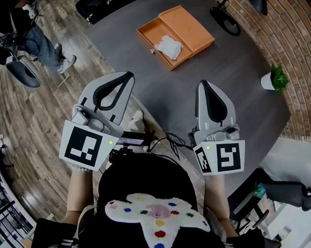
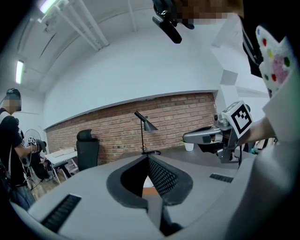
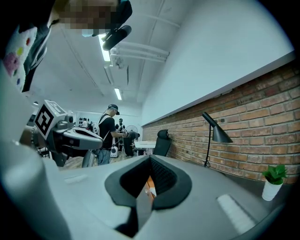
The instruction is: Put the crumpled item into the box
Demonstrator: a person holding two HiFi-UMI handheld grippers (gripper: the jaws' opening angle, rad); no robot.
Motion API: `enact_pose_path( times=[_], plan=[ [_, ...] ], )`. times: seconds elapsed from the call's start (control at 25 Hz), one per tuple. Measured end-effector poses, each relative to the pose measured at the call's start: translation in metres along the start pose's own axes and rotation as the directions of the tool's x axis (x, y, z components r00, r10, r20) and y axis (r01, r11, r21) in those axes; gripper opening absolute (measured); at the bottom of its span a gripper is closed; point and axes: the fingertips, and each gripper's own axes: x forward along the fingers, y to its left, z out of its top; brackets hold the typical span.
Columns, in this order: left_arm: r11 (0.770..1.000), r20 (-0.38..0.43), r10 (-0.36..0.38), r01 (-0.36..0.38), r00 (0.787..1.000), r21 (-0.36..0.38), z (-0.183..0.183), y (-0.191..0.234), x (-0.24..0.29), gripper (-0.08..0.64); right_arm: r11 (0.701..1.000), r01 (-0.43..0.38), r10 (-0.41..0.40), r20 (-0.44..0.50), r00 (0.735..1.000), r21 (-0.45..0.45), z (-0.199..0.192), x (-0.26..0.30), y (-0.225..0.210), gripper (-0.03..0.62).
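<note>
An open orange box [image 1: 148,34] lies on the far part of the dark table [image 1: 239,73], its lid folded back to the right. A white crumpled item [image 1: 169,46] rests inside it. Both grippers hover side by side in front of my body, well short of the box. My left gripper [image 1: 129,74] has its jaws meeting at the tips with nothing between them. My right gripper [image 1: 202,84] is shut too and holds nothing. A sliver of the orange box [image 3: 149,184] shows through the loop of the jaws in the right gripper view.
A small potted plant [image 1: 273,79] stands at the table's right edge. A black lamp base [image 1: 225,19] sits at the far right, by the brick wall [image 1: 296,34]. A person [image 1: 31,38] stands on the wooden floor at the left.
</note>
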Motion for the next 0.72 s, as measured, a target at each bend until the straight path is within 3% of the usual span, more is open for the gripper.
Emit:
enact_pose_path(
  times=[0.72],
  plan=[
    [1.000, -0.006, -0.008, 0.008, 1.000, -0.010, -0.0040, -0.0008, 0.0048, 0.006, 1.000, -0.003, 0.003, -0.025, 1.000, -0.013, -0.0063, 0.0033, -0.0007, 0.009]
  ],
)
